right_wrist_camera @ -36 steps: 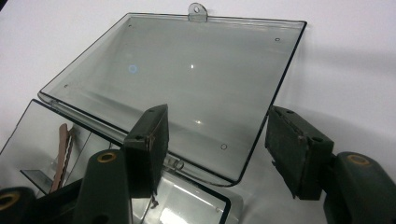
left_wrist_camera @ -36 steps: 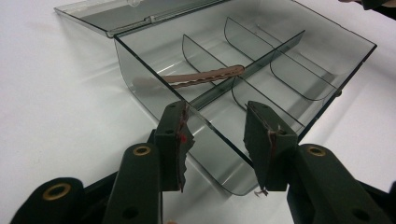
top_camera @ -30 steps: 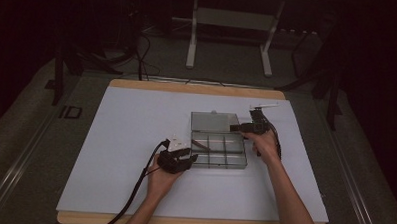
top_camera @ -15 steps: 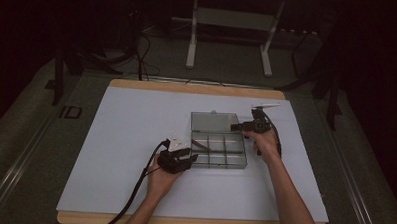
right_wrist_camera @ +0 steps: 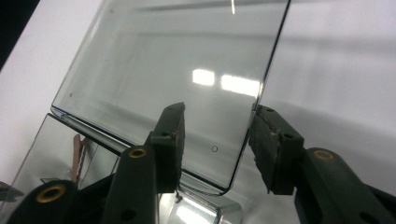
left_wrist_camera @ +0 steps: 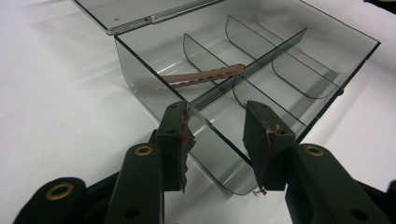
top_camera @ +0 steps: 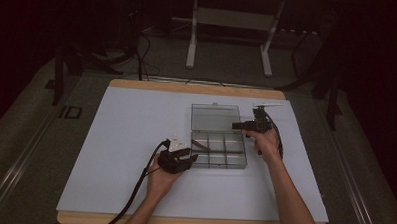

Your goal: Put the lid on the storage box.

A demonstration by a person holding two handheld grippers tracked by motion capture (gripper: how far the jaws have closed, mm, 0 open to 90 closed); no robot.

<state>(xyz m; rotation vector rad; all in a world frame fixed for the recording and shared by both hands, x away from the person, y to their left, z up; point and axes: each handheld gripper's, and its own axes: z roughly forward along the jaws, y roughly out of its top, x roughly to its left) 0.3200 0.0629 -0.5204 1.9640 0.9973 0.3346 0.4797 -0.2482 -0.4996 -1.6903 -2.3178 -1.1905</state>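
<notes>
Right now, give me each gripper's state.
Left gripper: open, astride the box corner.
Right gripper: open, has just been closing around the lid edge.

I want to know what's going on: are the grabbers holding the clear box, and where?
Neither grip is certain. The left gripper straddles the clear box's near corner; the right gripper straddles the lid's side edge.

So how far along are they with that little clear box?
Done: a brown hair clip lies in one compartment of the clear box. In hand: the left gripper straddles the box's near corner, jaws apart, while the right gripper, its jaws just closing, brackets the edge of the open lid. Left: probably swinging the lid shut.
</notes>
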